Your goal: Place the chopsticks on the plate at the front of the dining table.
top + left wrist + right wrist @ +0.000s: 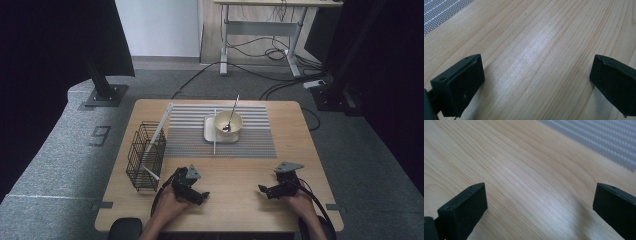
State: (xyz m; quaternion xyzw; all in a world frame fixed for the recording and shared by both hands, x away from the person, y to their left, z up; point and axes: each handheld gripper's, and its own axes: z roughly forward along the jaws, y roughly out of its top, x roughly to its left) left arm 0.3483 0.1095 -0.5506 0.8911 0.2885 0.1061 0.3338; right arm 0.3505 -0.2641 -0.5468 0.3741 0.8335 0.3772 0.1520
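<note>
Beyond both gripper views' bare table (536,50), high view shows bowl (228,122).

Pale, straight-grained wooden table (240,195) beneath two black grippers, left (192,192) and right (272,190). Beyond them, grey placemat (250,140) with fine white stripes, cream bowl (228,122) on white plate (210,132). Left of left gripper, black wire basket (145,157) holding seemingly white sticks (157,132).
</note>
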